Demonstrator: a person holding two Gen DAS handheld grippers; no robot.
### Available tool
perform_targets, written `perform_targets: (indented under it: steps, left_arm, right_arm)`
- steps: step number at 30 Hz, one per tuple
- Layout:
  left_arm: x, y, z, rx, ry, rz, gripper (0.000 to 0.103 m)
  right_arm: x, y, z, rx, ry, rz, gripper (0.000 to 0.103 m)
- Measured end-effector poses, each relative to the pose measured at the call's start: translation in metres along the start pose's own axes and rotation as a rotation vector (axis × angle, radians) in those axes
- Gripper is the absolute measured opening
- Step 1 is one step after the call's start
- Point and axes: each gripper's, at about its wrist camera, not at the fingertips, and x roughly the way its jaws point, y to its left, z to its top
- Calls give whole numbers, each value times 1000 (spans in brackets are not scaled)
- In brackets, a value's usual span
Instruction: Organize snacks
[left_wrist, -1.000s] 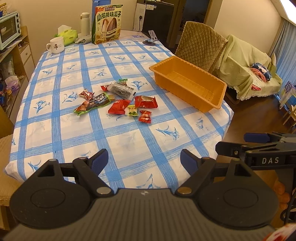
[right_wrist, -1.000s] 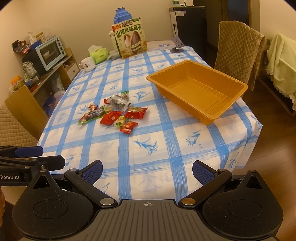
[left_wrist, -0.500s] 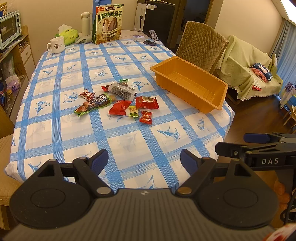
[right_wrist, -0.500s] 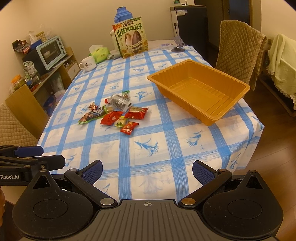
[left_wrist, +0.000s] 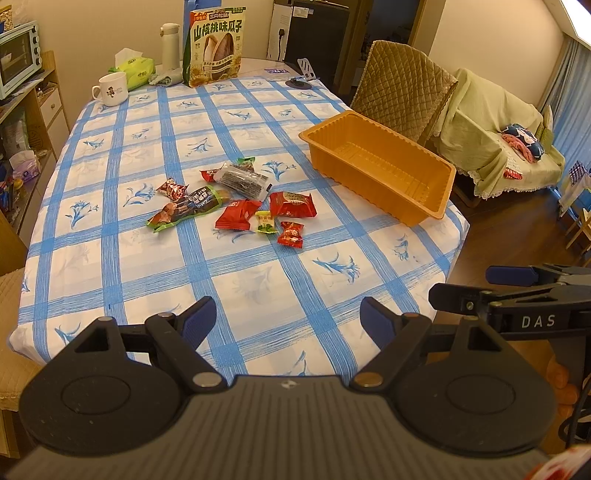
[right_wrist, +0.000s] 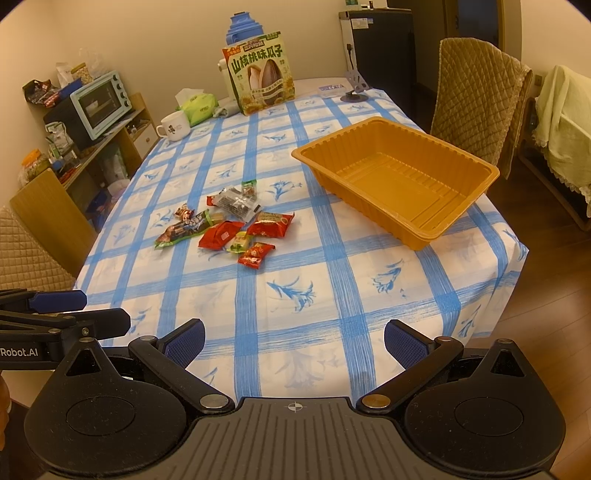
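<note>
Several small wrapped snacks (left_wrist: 240, 201) lie in a loose pile at the middle of the blue-checked table (left_wrist: 258, 280); they also show in the right wrist view (right_wrist: 229, 225). An empty orange tray (left_wrist: 380, 168) stands to their right, near the table's right edge, also seen in the right wrist view (right_wrist: 399, 177). My left gripper (left_wrist: 288, 317) is open and empty, above the table's near edge. My right gripper (right_wrist: 293, 343) is open and empty, also above the near edge, to the right of the left one.
A large sunflower-seed bag (left_wrist: 216, 46), a white mug (left_wrist: 110, 88), a tissue pack (left_wrist: 133, 68) and a thermos (left_wrist: 170, 46) stand at the table's far end. A quilted chair (left_wrist: 402, 92) stands behind the tray. A shelf with a toaster oven (right_wrist: 99, 103) is at the left.
Both grippers have moved slightly forward toward the table; the snacks and tray look a little nearer. Both stay open and nothing on the table has moved.
</note>
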Motion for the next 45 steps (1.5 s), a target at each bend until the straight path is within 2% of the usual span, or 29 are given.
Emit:
perform_targets:
  steps: [31, 38, 45]
  left_arm:
    - [4, 2, 1, -6, 2, -1, 84]
    - [26, 20, 4, -21, -5, 29, 84]
    - [41, 59, 9, -21, -32, 62, 83]
  right_arm:
    - [7, -2, -1, 7, 7, -4, 103]
    - [19, -11, 2, 25, -15, -7, 103]
    - [37, -15, 7, 41, -46, 22, 103]
